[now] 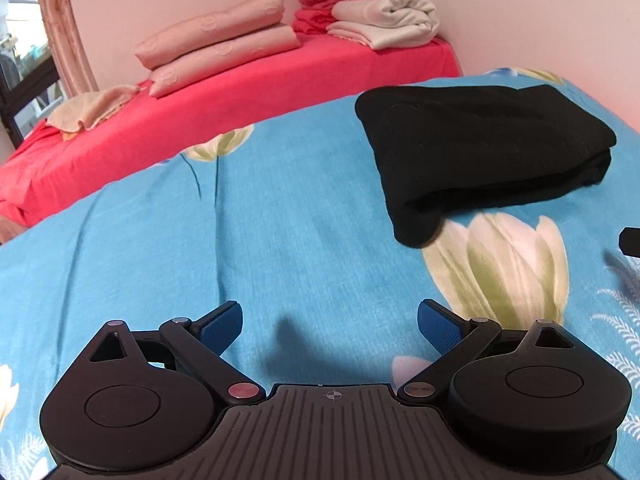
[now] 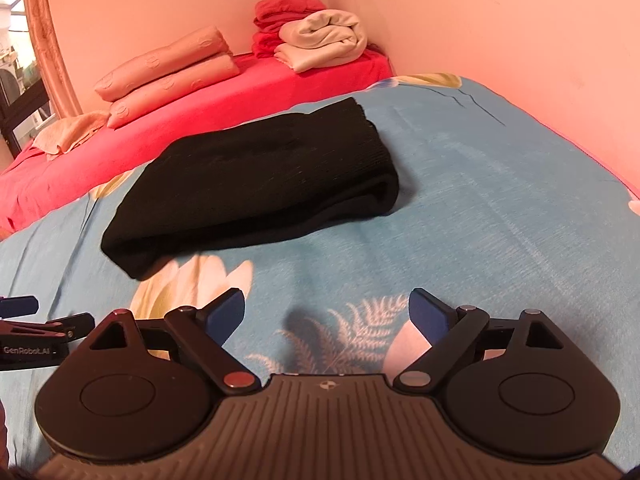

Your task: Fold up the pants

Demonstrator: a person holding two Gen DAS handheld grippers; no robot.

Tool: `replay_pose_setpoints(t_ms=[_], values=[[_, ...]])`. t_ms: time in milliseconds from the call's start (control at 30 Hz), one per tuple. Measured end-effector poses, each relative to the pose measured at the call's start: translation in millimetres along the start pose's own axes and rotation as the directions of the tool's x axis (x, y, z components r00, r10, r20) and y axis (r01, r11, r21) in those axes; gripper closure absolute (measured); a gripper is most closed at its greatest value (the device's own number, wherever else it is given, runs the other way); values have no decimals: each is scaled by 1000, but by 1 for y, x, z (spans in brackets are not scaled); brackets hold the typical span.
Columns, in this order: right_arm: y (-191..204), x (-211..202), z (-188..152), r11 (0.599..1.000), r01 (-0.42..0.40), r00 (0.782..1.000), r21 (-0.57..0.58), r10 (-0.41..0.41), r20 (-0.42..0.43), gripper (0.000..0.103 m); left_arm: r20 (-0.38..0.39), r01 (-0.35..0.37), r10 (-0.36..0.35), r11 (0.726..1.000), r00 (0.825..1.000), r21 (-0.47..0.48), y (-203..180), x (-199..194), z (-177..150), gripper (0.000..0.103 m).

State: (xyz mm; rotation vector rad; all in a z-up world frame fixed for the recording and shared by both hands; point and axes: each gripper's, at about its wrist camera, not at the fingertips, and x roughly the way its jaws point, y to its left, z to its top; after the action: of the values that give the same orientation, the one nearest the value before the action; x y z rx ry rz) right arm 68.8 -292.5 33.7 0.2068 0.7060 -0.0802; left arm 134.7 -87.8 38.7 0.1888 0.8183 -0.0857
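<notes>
The black pants (image 1: 480, 152) lie folded in a thick rectangular stack on the blue flowered sheet (image 1: 280, 220). They also show in the right wrist view (image 2: 256, 188). My left gripper (image 1: 330, 324) is open and empty, held above the sheet, nearer than the pants and to their left. My right gripper (image 2: 326, 312) is open and empty, nearer than the pants and to their right. The left gripper's fingers (image 2: 18, 306) show at the left edge of the right wrist view.
A red-covered mattress (image 1: 200, 112) lies beyond the blue sheet, with stacked pink pillows (image 1: 216, 48), folded red and cream cloths (image 1: 372, 12) and a crumpled beige cloth (image 1: 88, 108). A pink wall (image 2: 500, 40) borders the right side. A window is at far left.
</notes>
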Motion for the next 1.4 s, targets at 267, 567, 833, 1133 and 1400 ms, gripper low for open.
replay_pose_setpoints(t_ms=[267,567,833,1133,1400], values=[[12,-3,-6,999,-19,1000,-27,18,-19,10,-10,7,-7,1000,1000,0,-3,-4,-4,0],[15,-1,-6,999,-36,999,-41,35,-29,10,-11,11,-11,1000,1000,0,-3,-4,-4,0],[18,-1,-6,998,-43,999,-48,41,-32,10,-7,19,-19,1000,1000,6,-7,-3,-1,0],[20,0,-6,997,-49,998,-55,47,-37,10,-18,29,-29,1000,999,-2,-6,1,1,0],[24,2,-5,996,-61,997,-64,58,-42,10,-24,31,-31,1000,999,-4,-4,3,1,0]])
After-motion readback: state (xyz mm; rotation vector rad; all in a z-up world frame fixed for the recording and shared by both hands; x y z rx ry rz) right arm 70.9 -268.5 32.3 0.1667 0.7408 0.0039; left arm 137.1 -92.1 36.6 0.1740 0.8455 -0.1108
